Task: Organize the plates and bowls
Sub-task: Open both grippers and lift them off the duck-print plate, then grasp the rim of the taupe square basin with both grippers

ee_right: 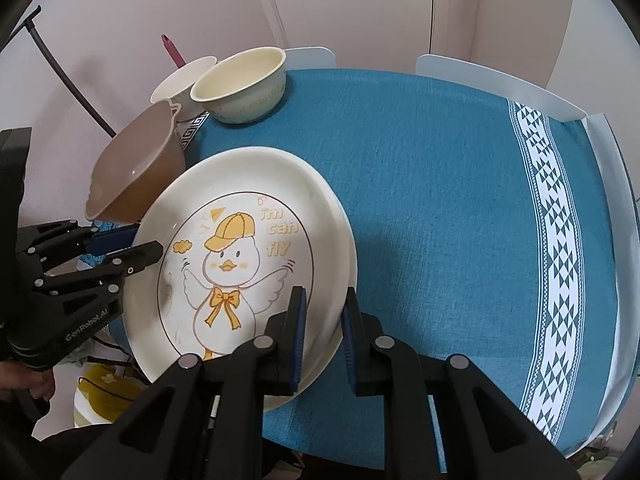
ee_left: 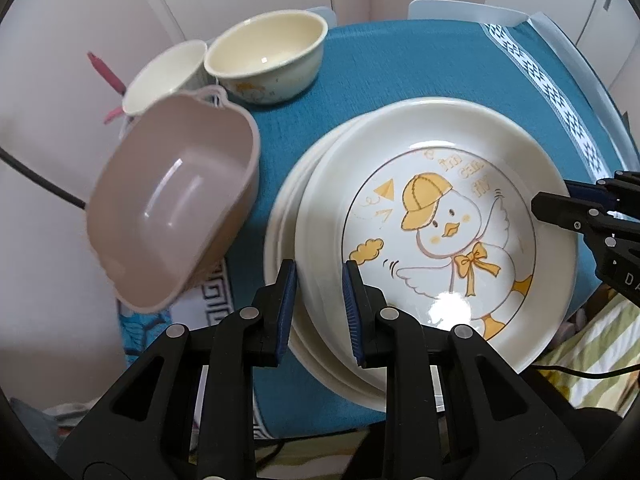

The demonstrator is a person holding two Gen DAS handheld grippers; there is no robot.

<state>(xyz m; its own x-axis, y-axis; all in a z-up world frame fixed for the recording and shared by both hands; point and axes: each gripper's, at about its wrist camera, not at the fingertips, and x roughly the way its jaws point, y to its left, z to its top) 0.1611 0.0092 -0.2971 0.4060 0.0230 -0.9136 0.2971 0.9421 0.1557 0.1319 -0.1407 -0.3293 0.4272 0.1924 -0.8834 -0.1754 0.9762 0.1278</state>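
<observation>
A stack of white plates [ee_left: 432, 152], the top one printed with a yellow-capped duck, is held tilted over the blue tablecloth [ee_left: 400, 64]. My left gripper [ee_left: 319, 312] is shut on the stack's left rim. My right gripper [ee_right: 323, 336] is shut on the stack's [ee_right: 240, 176] right rim; its fingers [ee_left: 560, 210] show in the left wrist view. A brown plastic bowl [ee_left: 172, 208] sits tilted at the table's left edge. A cream bowl [ee_left: 268, 52] and a white bowl [ee_left: 160, 76] stand behind it.
The tablecloth [ee_right: 440, 200] has a white patterned band [ee_right: 556, 240] on the right. White chair backs [ee_right: 480, 76] stand behind the table. A pink-handled utensil [ee_left: 106, 72] and a black cable [ee_left: 40, 184] are at the far left.
</observation>
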